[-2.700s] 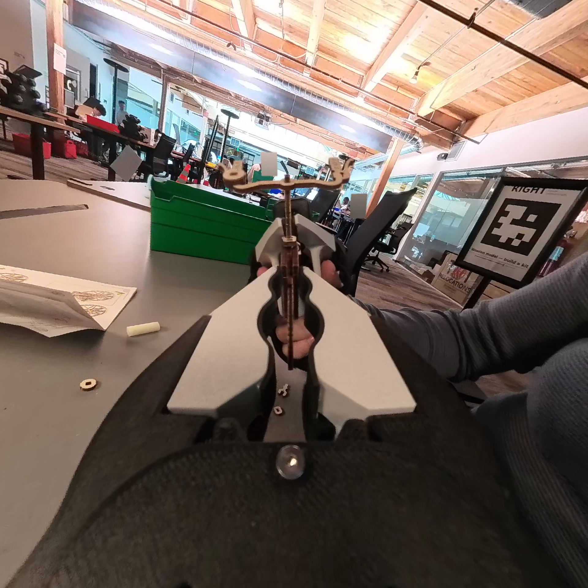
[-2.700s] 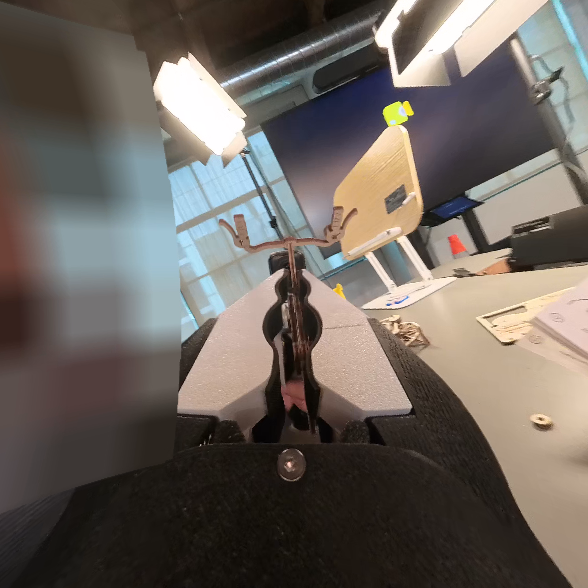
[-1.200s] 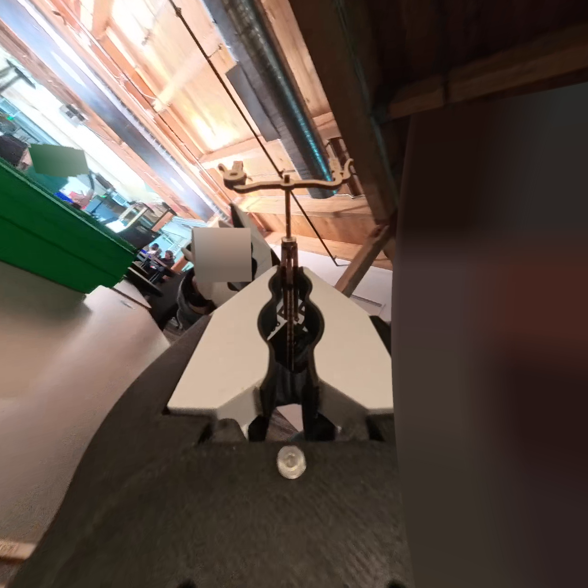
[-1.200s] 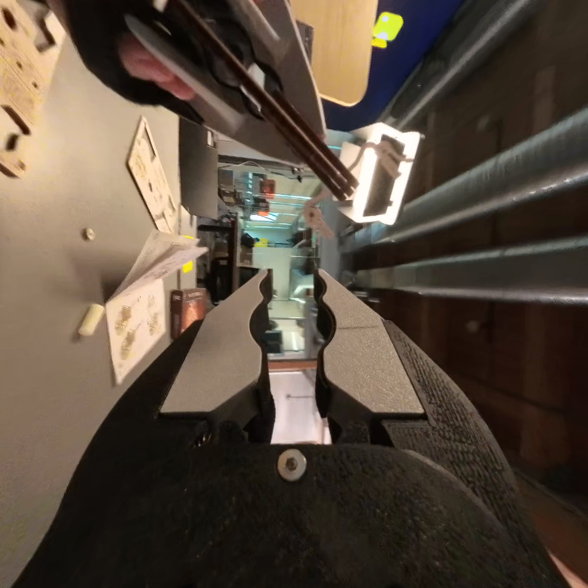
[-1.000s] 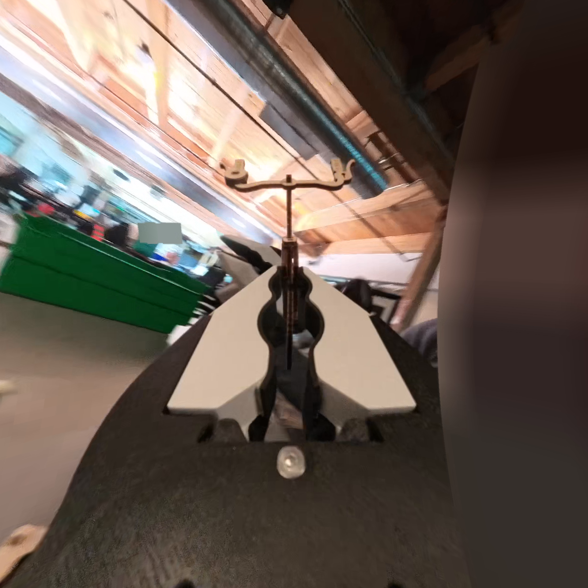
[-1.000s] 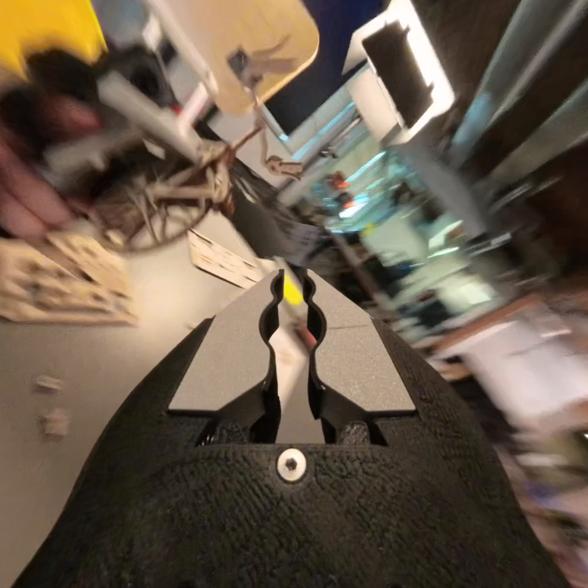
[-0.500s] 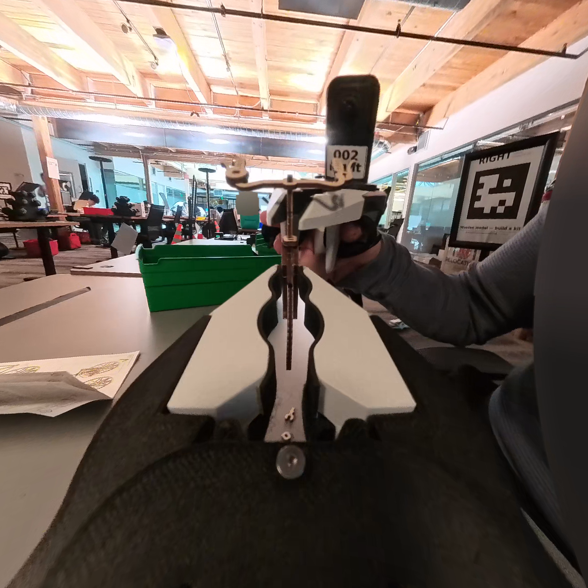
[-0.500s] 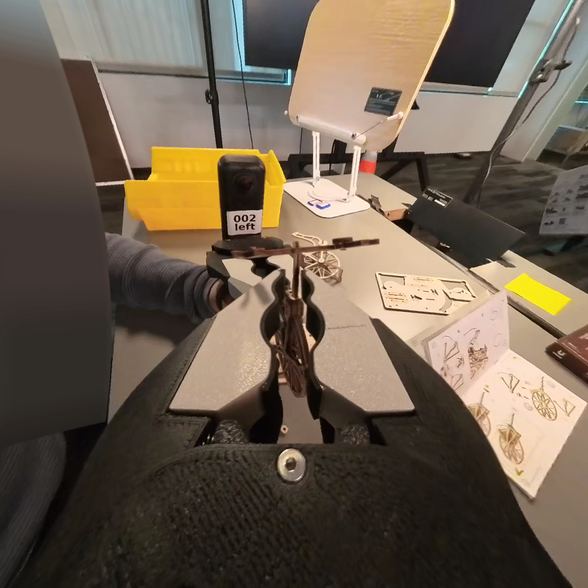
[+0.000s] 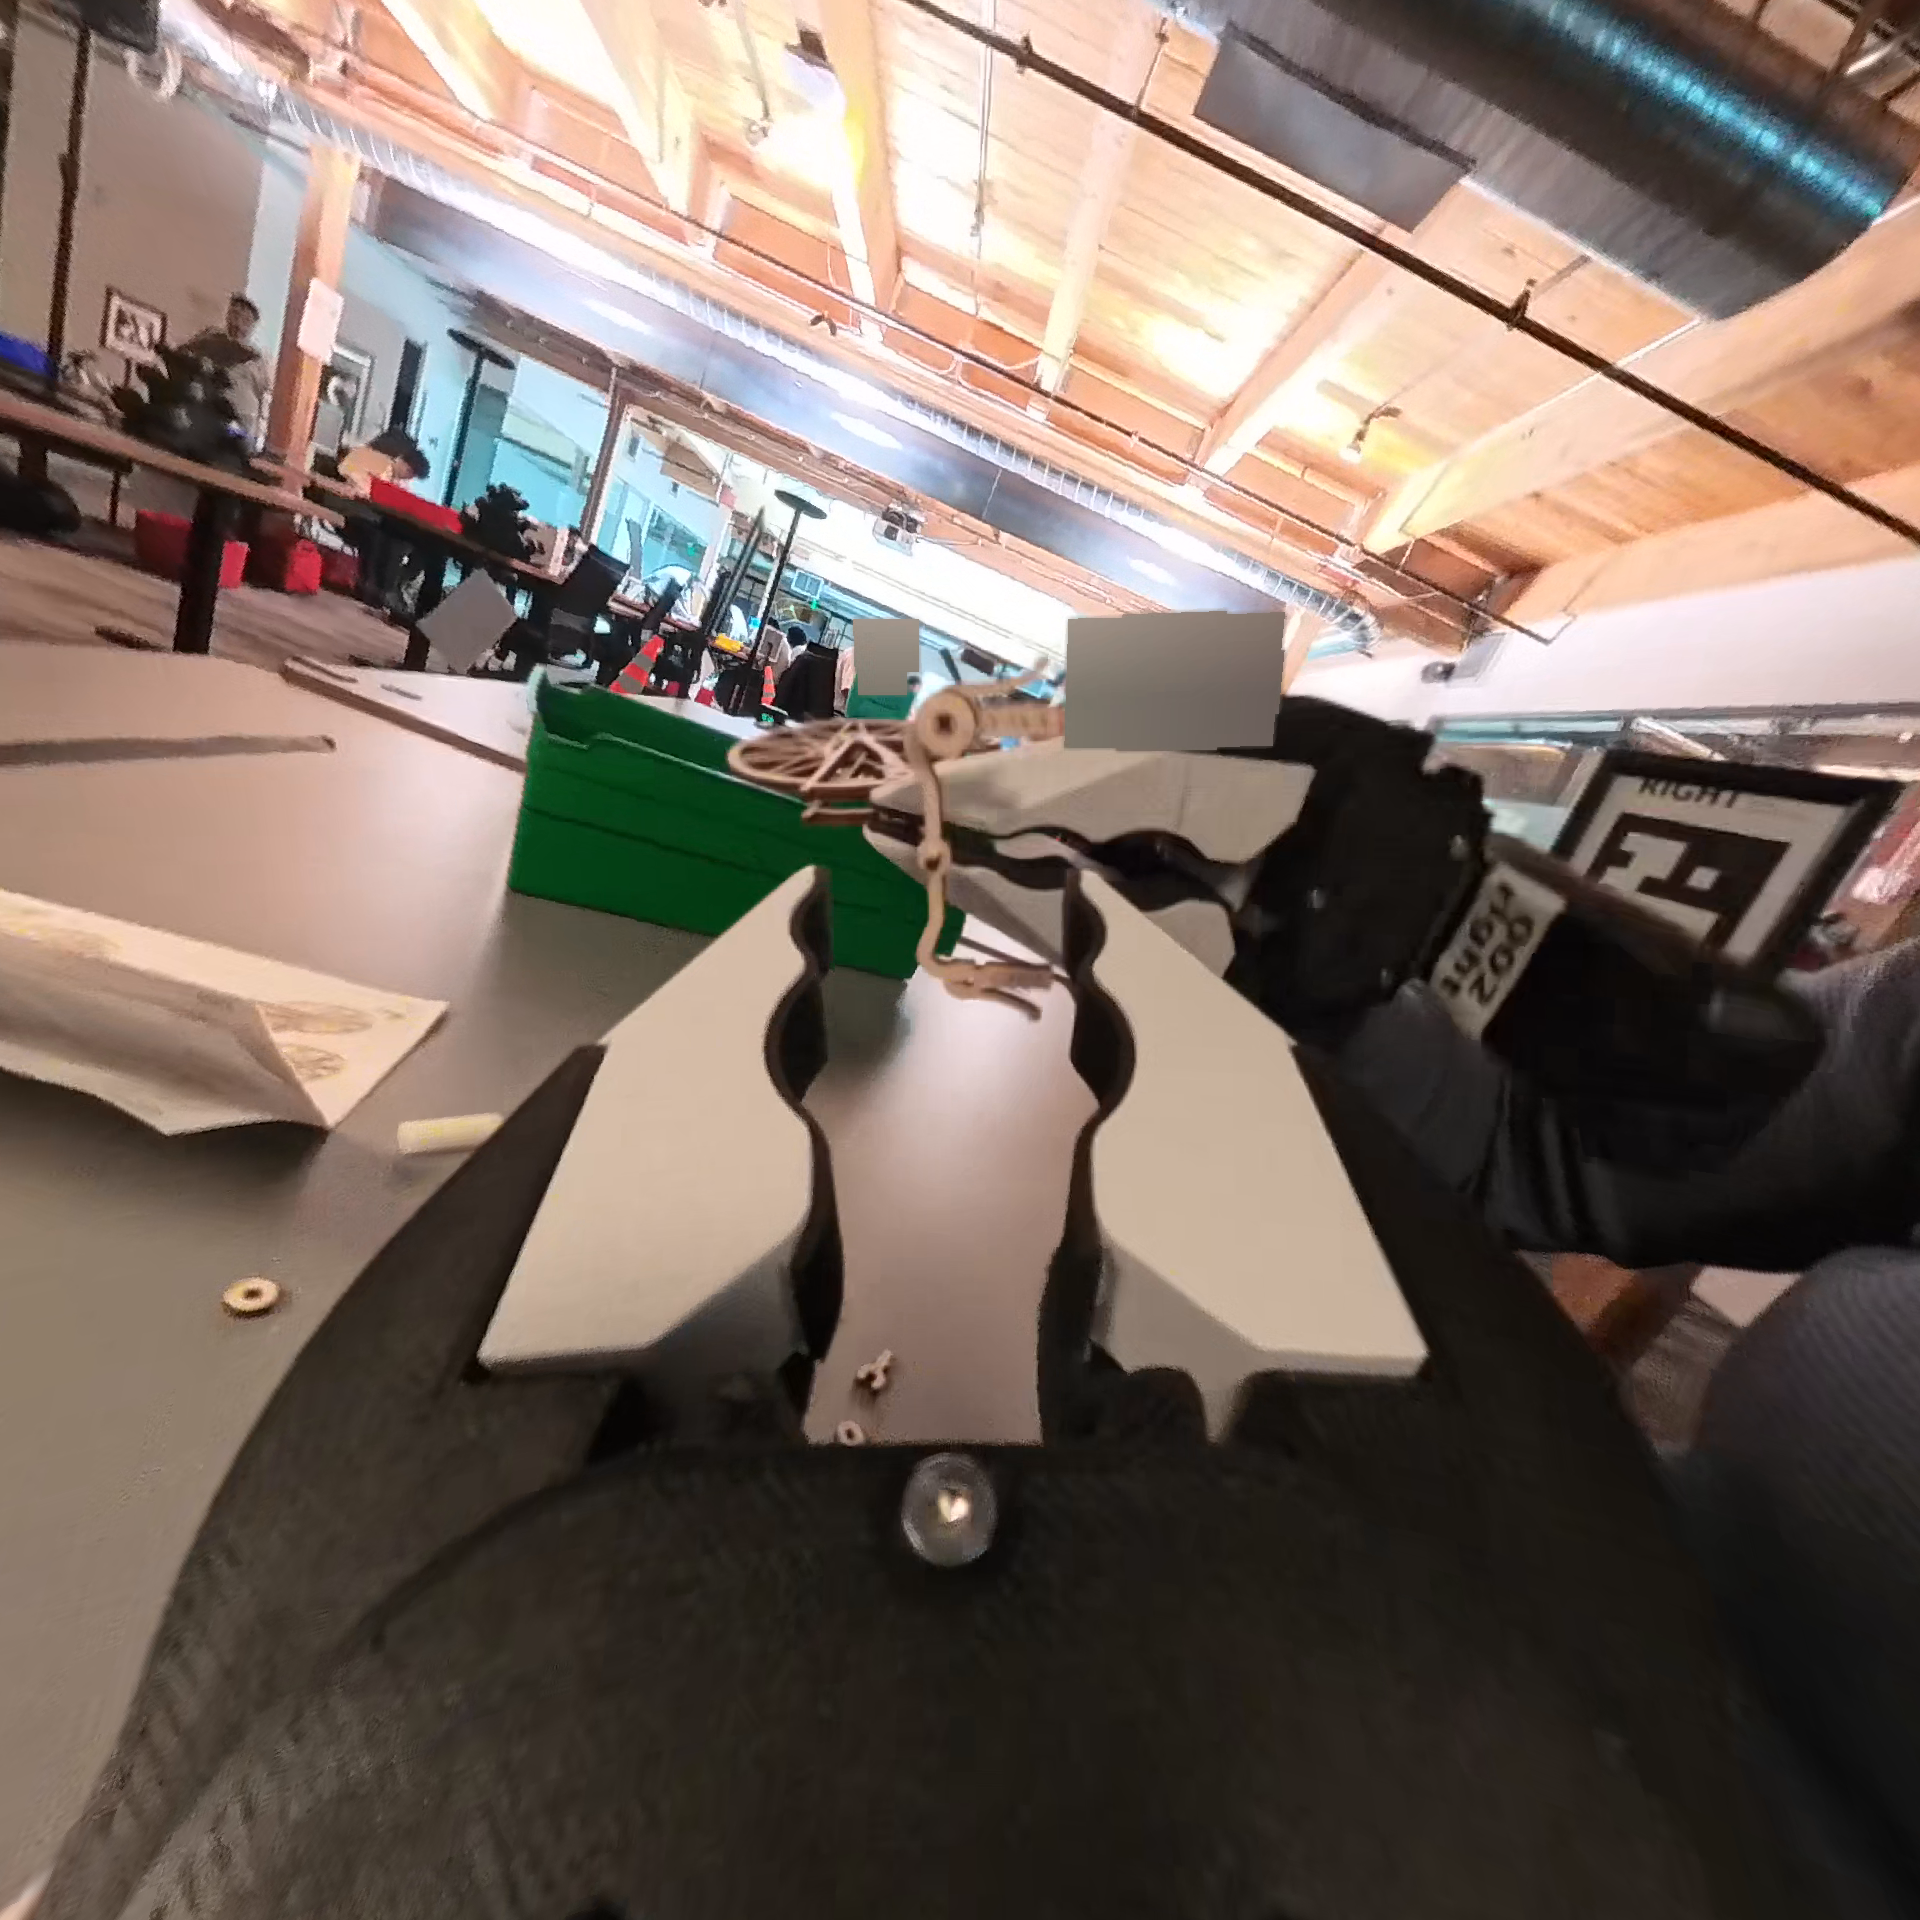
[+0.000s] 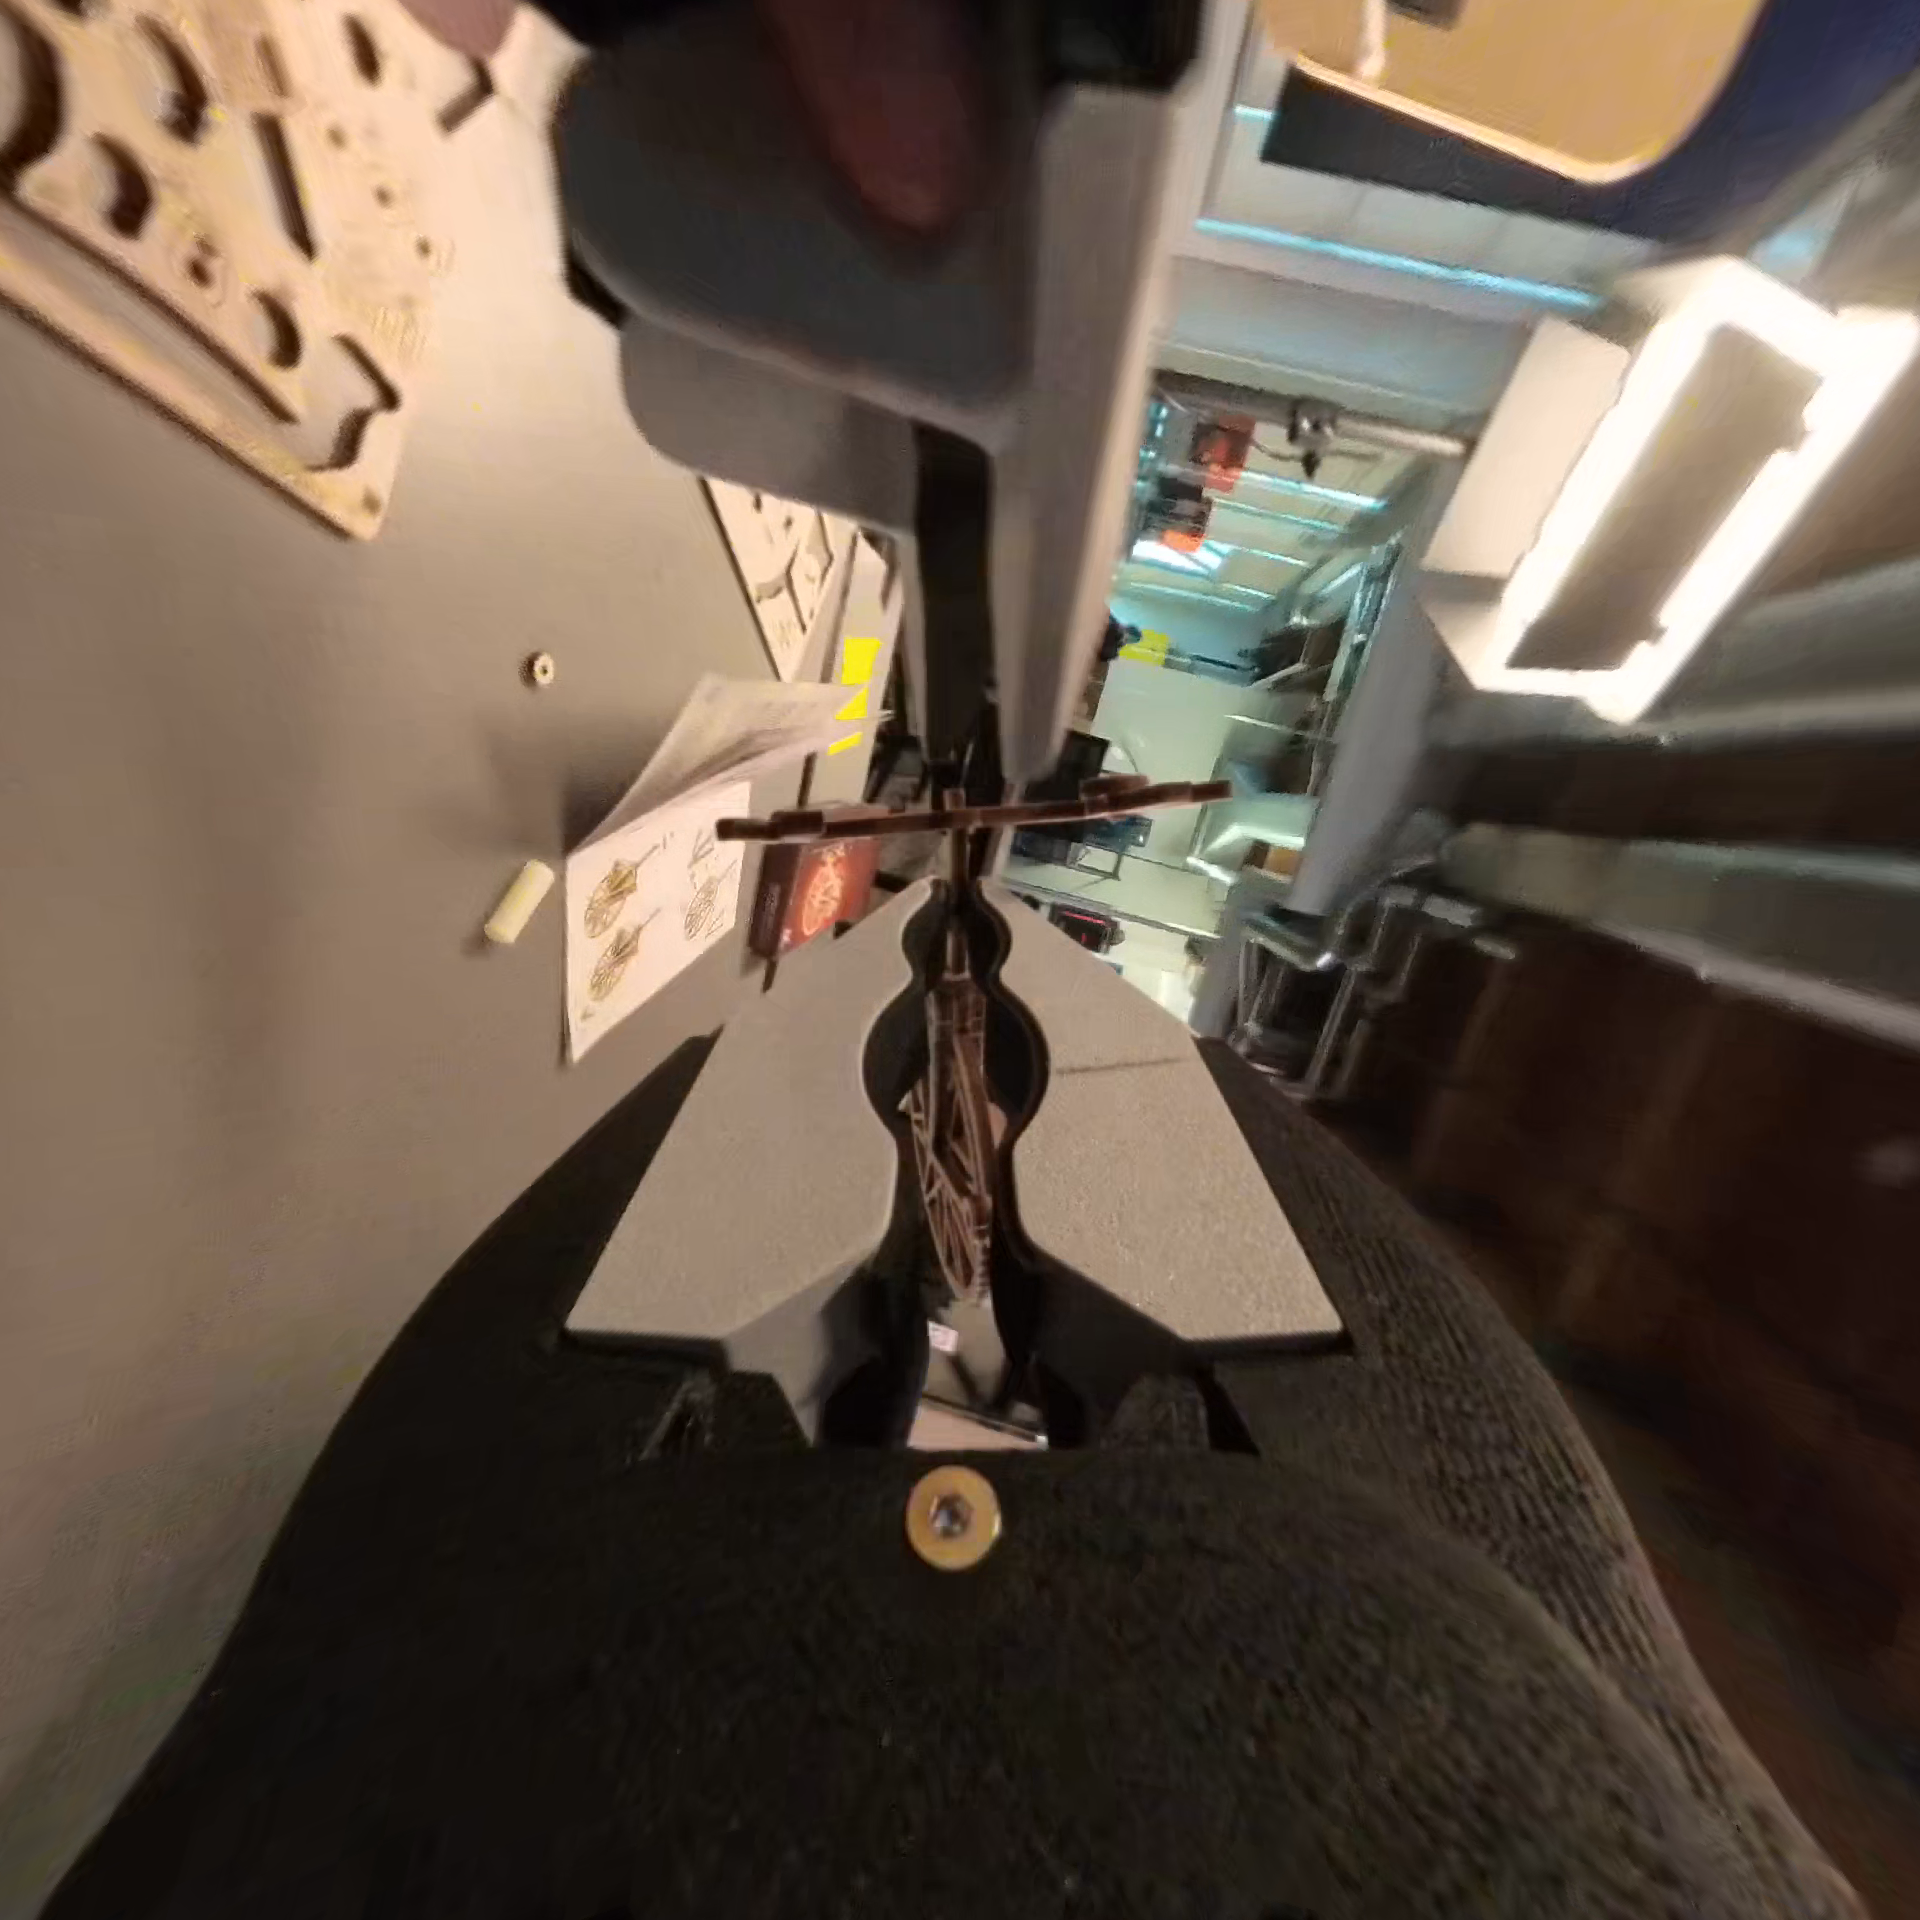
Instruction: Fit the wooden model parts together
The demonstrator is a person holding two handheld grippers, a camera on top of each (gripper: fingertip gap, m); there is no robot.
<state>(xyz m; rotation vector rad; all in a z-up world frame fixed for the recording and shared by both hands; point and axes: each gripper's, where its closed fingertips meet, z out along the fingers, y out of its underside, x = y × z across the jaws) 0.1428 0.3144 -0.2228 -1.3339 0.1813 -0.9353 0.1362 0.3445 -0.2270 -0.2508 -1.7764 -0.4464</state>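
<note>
So the little wooden bike (image 9: 878,774) is held up off the counter (image 9: 312,883) right now, clamped in the right gripper (image 10: 961,904), whose jaws are pinched tight on the wheel and frame. In the right wrist view the handlebar (image 10: 971,812) is seen sticking out crosswise just past the tips. The left gripper (image 9: 940,904) is empty, its jaws spread wide with only bare counter seen between them, and it's pointed at the bike from just beside it.

What could go wrong from here, judging by how things sit:

- The handlebar and its curled grips (image 9: 987,977) look thin. If the left jaws get closed on them off-centre, something could be snapped or popped out of its slot.
- The bike is only held by flat thin plywood, so a sideways push could get it twisted or slipped out of the grip.
- 2 tiny wooden bits (image 9: 868,1392) and a small washer (image 9: 249,1296) are lying loose on the counter, easily knocked off or lost.
- The right wrist view is blurry, so alignment can't be judged well from it.
</note>
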